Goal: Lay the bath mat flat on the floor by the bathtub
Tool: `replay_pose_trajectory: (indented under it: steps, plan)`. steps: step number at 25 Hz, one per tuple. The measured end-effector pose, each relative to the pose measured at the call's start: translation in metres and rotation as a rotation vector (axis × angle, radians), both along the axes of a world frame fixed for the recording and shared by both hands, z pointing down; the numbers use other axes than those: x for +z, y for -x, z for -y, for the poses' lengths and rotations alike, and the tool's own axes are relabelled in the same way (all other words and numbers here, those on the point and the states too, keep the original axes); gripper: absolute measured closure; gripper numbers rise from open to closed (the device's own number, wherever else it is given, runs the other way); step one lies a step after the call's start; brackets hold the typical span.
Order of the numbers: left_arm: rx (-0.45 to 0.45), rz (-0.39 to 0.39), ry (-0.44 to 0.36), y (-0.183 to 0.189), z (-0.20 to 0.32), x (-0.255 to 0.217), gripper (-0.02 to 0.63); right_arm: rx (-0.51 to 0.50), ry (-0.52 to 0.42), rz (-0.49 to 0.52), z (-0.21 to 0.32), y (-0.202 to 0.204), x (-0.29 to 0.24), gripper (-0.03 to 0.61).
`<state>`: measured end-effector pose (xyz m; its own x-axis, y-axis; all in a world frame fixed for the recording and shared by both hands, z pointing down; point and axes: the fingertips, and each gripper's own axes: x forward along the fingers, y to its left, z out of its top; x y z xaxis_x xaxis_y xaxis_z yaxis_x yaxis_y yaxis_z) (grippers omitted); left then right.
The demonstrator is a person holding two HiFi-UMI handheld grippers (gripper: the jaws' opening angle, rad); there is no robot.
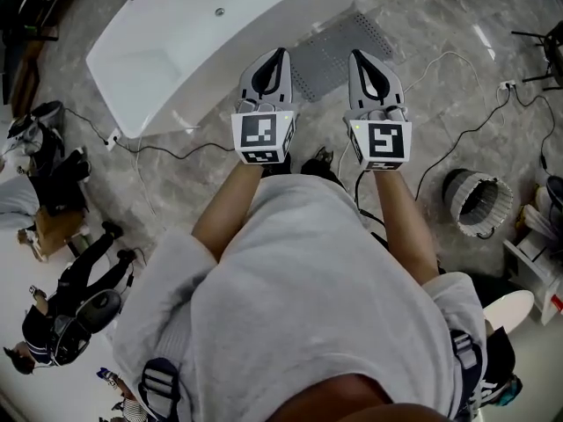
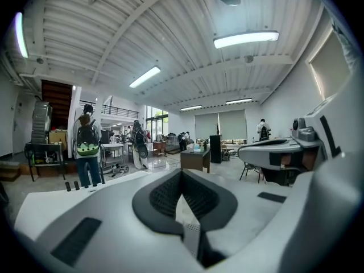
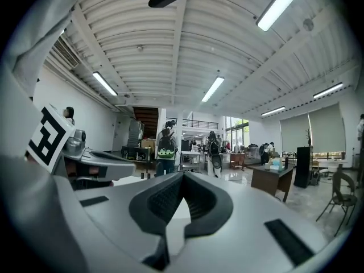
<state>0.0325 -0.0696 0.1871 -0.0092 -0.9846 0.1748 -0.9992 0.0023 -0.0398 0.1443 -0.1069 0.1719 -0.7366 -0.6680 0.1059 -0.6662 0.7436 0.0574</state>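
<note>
In the head view a grey dotted bath mat [image 1: 332, 49] lies spread on the marble floor beside the white bathtub [image 1: 176, 33]. Its near edge is hidden behind my two grippers. I hold both grippers up side by side at chest height, well above the floor. The left gripper [image 1: 271, 67] is shut with nothing between its jaws, and the right gripper [image 1: 373, 73] is the same. In the left gripper view the left gripper [image 2: 182, 198] points level across a large hall, and the closed right gripper [image 3: 173, 201] does likewise in its own view. Neither gripper view shows the mat.
Black and white cables [image 1: 440, 161] run over the floor around my feet. A round grey ribbed bin [image 1: 476, 202] stands at the right, with a white stool [image 1: 508, 309] nearer. People [image 1: 79, 284] and bags sit at the left. Desks and people with backpacks [image 2: 87, 144] fill the hall.
</note>
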Motion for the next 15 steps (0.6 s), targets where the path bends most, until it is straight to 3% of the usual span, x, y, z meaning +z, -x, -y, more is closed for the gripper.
replay_pose_trajectory:
  steps: [8,15]
  plan:
    - [-0.002,-0.043,-0.014,0.024,-0.013,-0.003,0.603,-0.008,0.006,0.006,-0.013,0.033,-0.007,0.572]
    - [0.034,-0.06,-0.048,0.048,-0.018,-0.012,0.603,-0.01,-0.043,-0.025,-0.028,0.063,-0.02,0.572]
